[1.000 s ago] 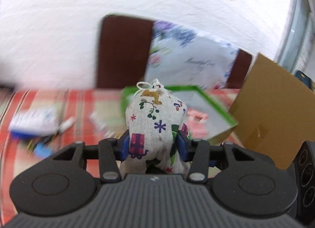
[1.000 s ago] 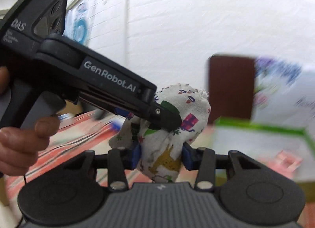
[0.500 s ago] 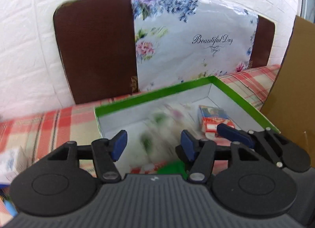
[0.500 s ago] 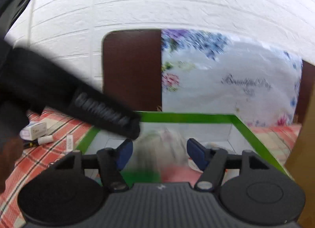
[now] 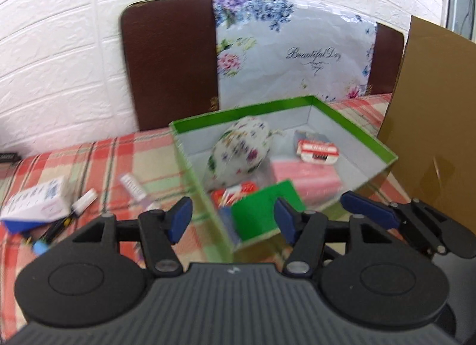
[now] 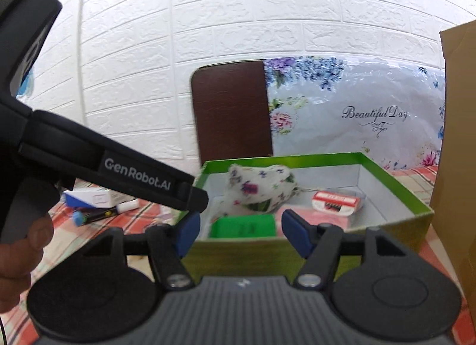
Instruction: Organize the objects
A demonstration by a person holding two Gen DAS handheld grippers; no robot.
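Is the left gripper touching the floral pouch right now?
Apart. In the left wrist view the left gripper is open and empty, and the floral pouch lies farther ahead inside the green box.

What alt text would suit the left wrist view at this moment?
An open left hand-held gripper hovers before a green-rimmed cardboard box holding a white floral drawstring pouch, a red-and-white packet and a pink flat pack. The box sits on a red plaid tablecloth against a white brick wall.

place: looks like a home to me | cues i see: plaid tablecloth, white brick-pattern wall, floral "beautiful day" bag, scattered pens
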